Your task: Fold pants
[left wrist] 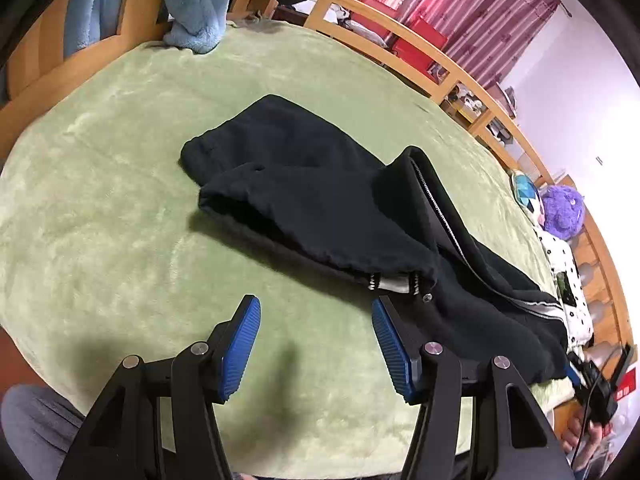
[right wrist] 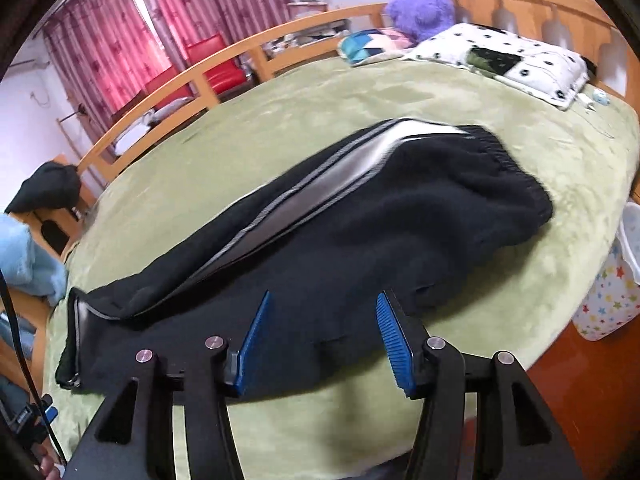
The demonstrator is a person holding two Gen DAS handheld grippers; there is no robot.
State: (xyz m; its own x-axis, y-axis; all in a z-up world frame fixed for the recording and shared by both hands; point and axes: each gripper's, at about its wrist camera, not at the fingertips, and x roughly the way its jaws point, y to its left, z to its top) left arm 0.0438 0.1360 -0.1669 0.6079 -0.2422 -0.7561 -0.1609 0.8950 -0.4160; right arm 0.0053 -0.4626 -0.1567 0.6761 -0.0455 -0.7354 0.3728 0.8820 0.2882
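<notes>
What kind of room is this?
Most likely a bedroom: the black pants lie on a wooden-framed bed under a green blanket, with a pillow and purple plush toy at its head.

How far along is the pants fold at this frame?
Done: the black track pants lie on the green blanket, the legs doubled back so the cuffs rest on the body. In hand: nothing; the left tool and right tool are open and empty. Left: probably another fold, since the bundle looks long.
</notes>
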